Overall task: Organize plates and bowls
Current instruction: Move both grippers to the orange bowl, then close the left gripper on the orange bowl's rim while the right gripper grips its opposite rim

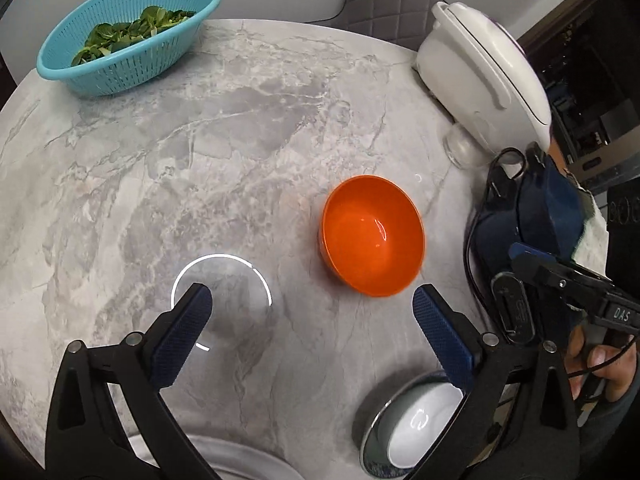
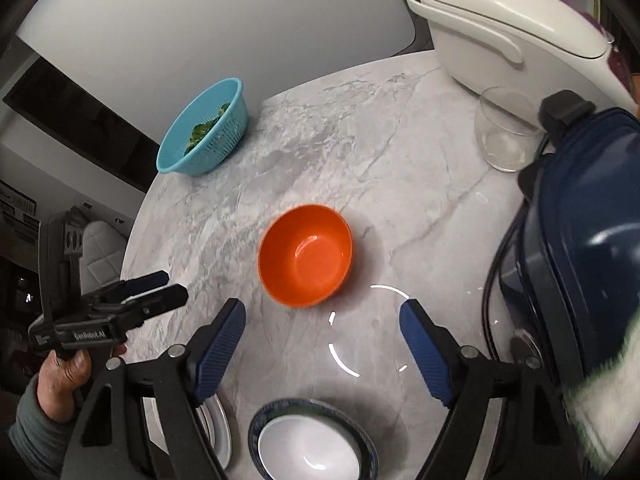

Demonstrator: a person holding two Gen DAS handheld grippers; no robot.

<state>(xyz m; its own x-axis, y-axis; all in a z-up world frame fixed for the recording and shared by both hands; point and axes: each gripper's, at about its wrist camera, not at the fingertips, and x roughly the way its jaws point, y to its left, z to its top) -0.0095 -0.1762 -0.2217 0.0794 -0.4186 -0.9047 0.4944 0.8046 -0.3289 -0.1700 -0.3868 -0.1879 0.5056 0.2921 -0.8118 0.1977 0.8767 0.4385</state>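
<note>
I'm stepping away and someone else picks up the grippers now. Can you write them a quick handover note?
Left tool: open, empty, above the table.
Right tool: open, empty; nothing between its pads.
Orange bowl: alone mid-table, upright, empty.
White bowl: already nested in the blue-rimmed dish at the near edge.
White plate: beside that dish, to its left in the right wrist view.
Colander of greens, glass and cooker: at the far side.
Left to do, probably: stack the orange bowl with the others.
</note>
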